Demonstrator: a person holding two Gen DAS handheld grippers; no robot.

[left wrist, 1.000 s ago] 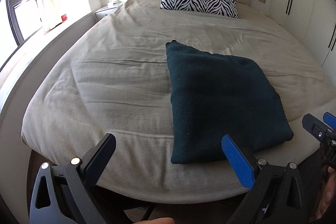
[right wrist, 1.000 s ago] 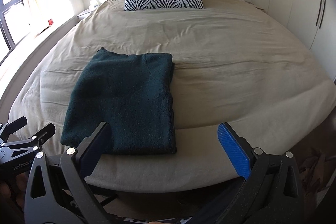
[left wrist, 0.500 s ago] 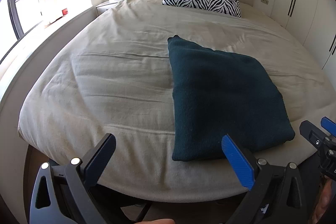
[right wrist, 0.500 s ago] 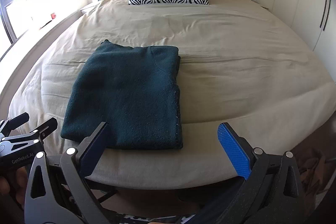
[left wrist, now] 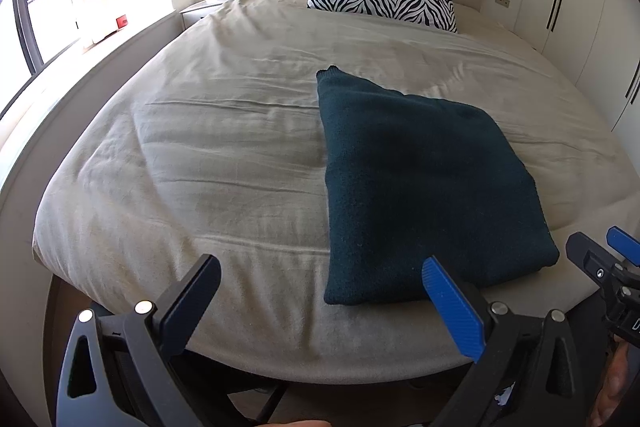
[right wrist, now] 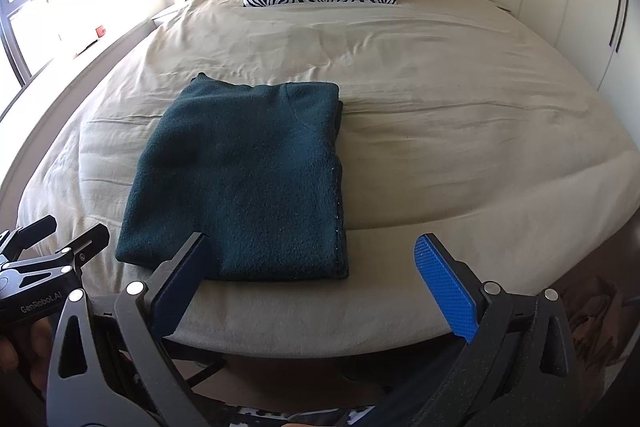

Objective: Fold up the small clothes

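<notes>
In the right wrist view, pale lettering reading "GenRobot.AI" stands on the black plastic body of the left hand-held gripper (right wrist: 52, 239), at the lower left edge of the picture. In the left wrist view, the black body of the right hand-held gripper (left wrist: 600, 247) carries a fragment of pale print at the far right edge, cut off by the frame and too partial to read
</notes>
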